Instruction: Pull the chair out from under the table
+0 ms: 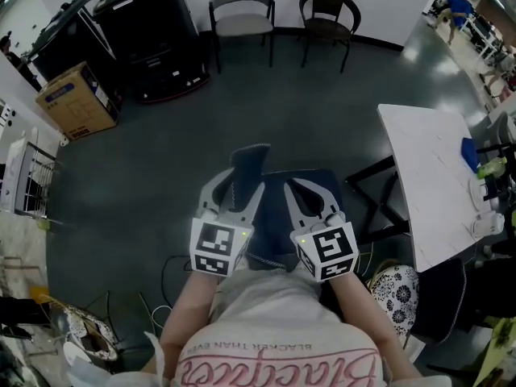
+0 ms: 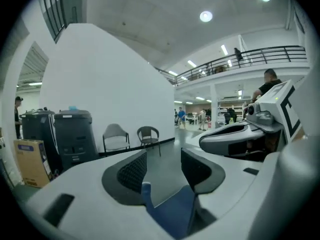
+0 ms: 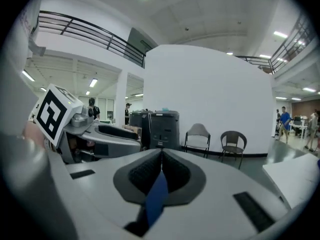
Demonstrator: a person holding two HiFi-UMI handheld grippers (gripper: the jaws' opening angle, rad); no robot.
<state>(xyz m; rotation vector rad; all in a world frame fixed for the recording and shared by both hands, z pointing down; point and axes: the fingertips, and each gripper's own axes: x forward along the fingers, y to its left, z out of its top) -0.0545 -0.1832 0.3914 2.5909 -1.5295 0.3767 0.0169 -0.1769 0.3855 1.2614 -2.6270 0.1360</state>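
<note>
The blue chair stands on the grey floor just in front of me, left of the white table and out from under it. Its upright back rises at its far side. My left gripper hovers above the chair, open, with the blue chair showing low between its spread pads and nothing pressed. My right gripper hangs beside it over the seat. In the right gripper view its jaws meet at the tips, shut, and a sliver of the blue chair shows below through the gap.
Black table legs stand right of the chair. Two empty chairs line the far wall beside black cabinets. A cardboard box sits at the left. Cables and a patterned cushion lie near my feet.
</note>
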